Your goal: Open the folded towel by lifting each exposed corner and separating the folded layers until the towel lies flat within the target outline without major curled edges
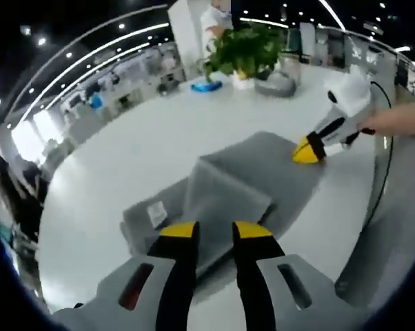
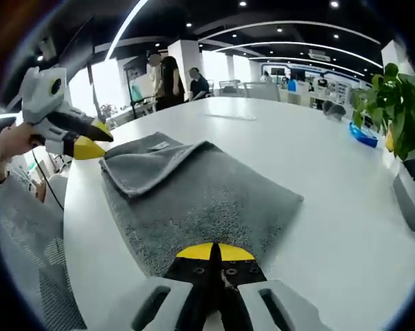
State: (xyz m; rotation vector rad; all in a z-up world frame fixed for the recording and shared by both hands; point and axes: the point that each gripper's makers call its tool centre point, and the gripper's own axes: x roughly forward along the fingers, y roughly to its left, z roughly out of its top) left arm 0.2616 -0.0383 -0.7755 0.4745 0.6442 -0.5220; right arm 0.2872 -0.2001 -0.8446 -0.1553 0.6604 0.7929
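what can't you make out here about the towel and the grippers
- Right gripper view: the towel's near edge is hidden behind the right gripper, so whether its shut tips pinch cloth is unclear.
- Left gripper view: the towel's near edge is covered by the left gripper.
- Left gripper view: the label print is too small and blurred to read.
- Either view: no target outline can be made out on the table.

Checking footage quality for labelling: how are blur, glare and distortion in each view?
Left gripper view: soft and blurred, the grey folded towel lacks texture, the round white table bows. Right gripper view: sharper, towel pile visible, ceiling light strips curve, bright windows wash out.
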